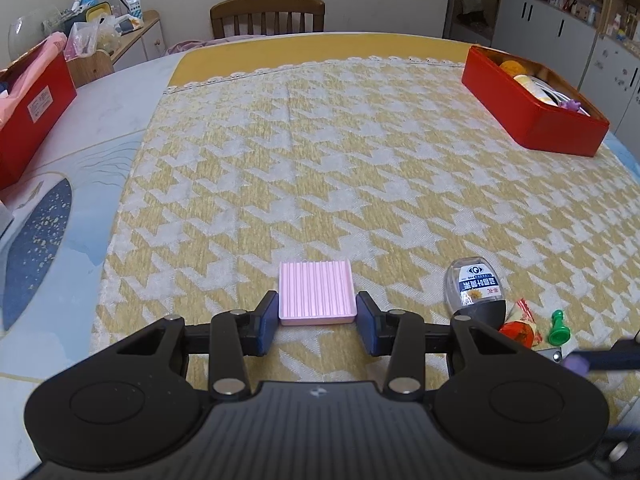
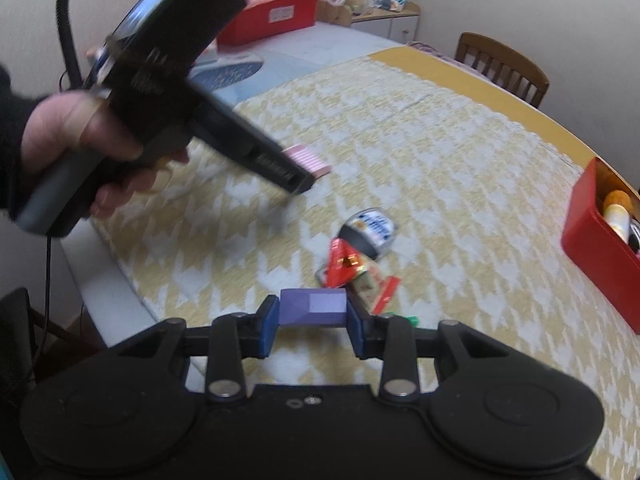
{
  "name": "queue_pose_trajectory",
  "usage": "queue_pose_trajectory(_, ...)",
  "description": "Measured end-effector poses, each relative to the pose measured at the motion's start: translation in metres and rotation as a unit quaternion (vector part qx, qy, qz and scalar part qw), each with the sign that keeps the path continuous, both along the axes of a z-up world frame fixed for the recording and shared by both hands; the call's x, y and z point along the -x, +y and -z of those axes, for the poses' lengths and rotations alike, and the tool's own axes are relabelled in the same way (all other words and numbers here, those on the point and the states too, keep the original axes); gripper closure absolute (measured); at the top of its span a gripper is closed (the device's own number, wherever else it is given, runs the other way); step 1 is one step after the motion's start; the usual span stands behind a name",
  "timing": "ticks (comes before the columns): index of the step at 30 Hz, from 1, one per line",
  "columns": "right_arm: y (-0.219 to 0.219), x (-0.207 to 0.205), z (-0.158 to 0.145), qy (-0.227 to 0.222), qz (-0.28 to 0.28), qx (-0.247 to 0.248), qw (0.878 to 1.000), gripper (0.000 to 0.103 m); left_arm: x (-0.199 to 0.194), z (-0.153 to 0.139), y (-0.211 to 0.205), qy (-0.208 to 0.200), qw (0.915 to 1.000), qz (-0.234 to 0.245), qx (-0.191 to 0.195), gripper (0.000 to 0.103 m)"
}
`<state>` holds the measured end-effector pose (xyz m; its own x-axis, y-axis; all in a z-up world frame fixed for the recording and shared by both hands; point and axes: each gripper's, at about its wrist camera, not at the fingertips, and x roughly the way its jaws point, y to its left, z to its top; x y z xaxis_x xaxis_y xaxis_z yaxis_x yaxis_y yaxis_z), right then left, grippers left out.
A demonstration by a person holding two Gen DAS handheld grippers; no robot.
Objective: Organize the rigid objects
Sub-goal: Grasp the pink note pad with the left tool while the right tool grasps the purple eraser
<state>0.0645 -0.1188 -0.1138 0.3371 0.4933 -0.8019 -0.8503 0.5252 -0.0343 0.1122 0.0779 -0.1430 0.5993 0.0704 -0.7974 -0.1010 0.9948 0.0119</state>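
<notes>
A pink ribbed tray (image 1: 316, 292) lies flat on the yellow patterned cloth near the table's front edge. My left gripper (image 1: 317, 309) is shut on it, one blue pad against each side. In the right wrist view a hand holds that gripper (image 2: 298, 184) over the blurred tray (image 2: 312, 162). My right gripper (image 2: 312, 316) is shut on a small purple block (image 2: 313, 307), held a little above the cloth. The block's end (image 1: 576, 362) shows at the right edge of the left wrist view.
A small clear bottle with a black cap (image 1: 472, 288), a red snack wrapper (image 1: 520, 326) and a green pawn (image 1: 559, 326) lie right of the tray. A red box (image 1: 532, 116) with several items stands far right. Another red box (image 1: 32, 112) stands far left, a chair (image 1: 267, 14) behind.
</notes>
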Motion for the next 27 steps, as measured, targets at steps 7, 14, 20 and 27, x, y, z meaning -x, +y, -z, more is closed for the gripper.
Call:
queue_pose_trajectory(7, -0.032, -0.035, -0.022, 0.003, 0.062, -0.035, 0.997, 0.069, -0.005, -0.019, -0.007, 0.0, 1.0, -0.003, 0.004, 0.062)
queue_pose_trajectory(14, -0.068, -0.075, -0.042, -0.008, 0.12, -0.062, 0.991, 0.069, -0.019, -0.05, -0.022, -0.002, 0.9999, -0.007, 0.007, 0.062)
queue_pose_trajectory(20, -0.092, -0.102, -0.055, -0.024, 0.146, -0.072, 0.986, 0.069, -0.035, -0.071, -0.041, -0.016, 0.9998, 0.004, 0.012, 0.062)
queue_pose_trajectory(27, -0.12, -0.137, -0.065, -0.026, 0.181, -0.084, 0.979, 0.069, -0.061, -0.09, -0.067, -0.031, 0.9992, 0.02, 0.017, 0.062)
